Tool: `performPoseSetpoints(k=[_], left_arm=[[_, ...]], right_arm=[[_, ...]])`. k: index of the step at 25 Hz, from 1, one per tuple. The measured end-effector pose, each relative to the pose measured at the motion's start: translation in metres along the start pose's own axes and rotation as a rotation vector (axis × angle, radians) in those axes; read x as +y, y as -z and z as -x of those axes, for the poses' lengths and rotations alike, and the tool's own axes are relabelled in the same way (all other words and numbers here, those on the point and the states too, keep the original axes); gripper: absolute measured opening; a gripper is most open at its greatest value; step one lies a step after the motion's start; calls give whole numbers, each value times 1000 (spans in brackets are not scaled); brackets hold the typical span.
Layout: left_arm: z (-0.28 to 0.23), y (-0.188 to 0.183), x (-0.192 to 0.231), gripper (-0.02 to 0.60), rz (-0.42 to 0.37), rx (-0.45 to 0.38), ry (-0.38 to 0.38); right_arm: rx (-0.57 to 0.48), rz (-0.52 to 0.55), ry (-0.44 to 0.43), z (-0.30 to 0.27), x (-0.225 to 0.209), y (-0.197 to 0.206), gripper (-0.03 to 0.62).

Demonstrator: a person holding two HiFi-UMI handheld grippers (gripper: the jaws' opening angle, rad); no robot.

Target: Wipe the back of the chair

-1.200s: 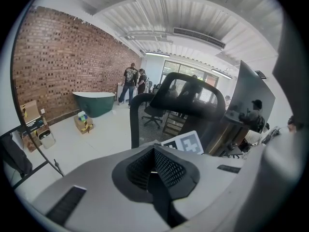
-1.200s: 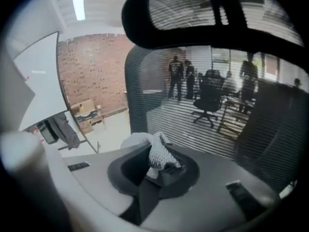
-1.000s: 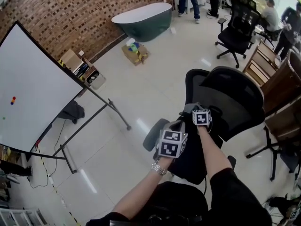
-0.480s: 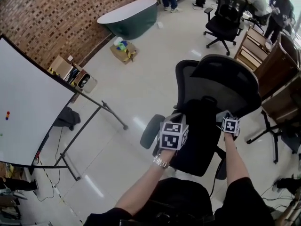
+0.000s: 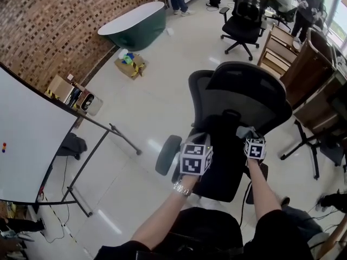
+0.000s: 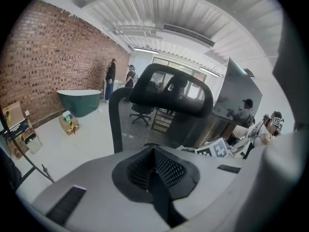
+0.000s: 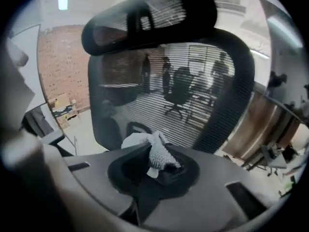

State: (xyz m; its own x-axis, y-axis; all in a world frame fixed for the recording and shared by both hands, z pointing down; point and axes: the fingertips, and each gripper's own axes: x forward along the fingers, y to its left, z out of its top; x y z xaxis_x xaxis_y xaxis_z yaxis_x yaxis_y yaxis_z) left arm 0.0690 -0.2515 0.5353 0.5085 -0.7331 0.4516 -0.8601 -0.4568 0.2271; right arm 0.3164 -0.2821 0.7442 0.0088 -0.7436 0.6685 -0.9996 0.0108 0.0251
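Right gripper pinching cloth, facing chair back

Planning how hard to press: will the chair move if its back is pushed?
It may swivel or roll: this office chair stands on a glossy floor. Its see-through mesh back probably gives slightly under the cloth.

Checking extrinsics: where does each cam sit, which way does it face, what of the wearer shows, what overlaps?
Head view: on head, steeply down at chair back; forearms, left gripper, right gripper show.
Left gripper view: on left gripper, facing headrest; own shut jaws, right gripper's cube show.
Right gripper view: on right gripper, facing chair back closely; jaws clamp white cloth.
Shared: all see the chair back.
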Motion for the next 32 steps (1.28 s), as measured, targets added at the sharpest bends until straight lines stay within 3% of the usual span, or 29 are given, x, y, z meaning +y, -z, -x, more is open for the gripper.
performPoseSetpoints(k=[7, 11, 19, 23, 25, 27, 29, 32], left_arm=[[19, 14, 20, 2, 17, 18, -68], [33, 25, 45, 2, 36, 38, -114], [27, 20, 64, 2, 53, 35, -118], [13, 12, 51, 2, 41, 29, -80], [8, 11, 44, 2, 31, 28, -67], [4, 14, 39, 2, 27, 28, -62], [2, 15, 37, 2, 30, 27, -66], [1, 15, 35, 2, 38, 28, -74]], right_arm=[[-45, 73, -336, -61, 178, -58, 35], [54, 127, -311, -95, 200, -47, 35], [122, 82, -155, -87, 92, -17, 35], [136, 11, -9, -61, -2, 10, 35], [202, -60, 90, -44, -57, 41, 35], [274, -207, 131, -25, -93, 70, 35], [255, -276, 163, -13, -117, 76, 35], [175, -196, 111, -9, -92, 53, 34]])
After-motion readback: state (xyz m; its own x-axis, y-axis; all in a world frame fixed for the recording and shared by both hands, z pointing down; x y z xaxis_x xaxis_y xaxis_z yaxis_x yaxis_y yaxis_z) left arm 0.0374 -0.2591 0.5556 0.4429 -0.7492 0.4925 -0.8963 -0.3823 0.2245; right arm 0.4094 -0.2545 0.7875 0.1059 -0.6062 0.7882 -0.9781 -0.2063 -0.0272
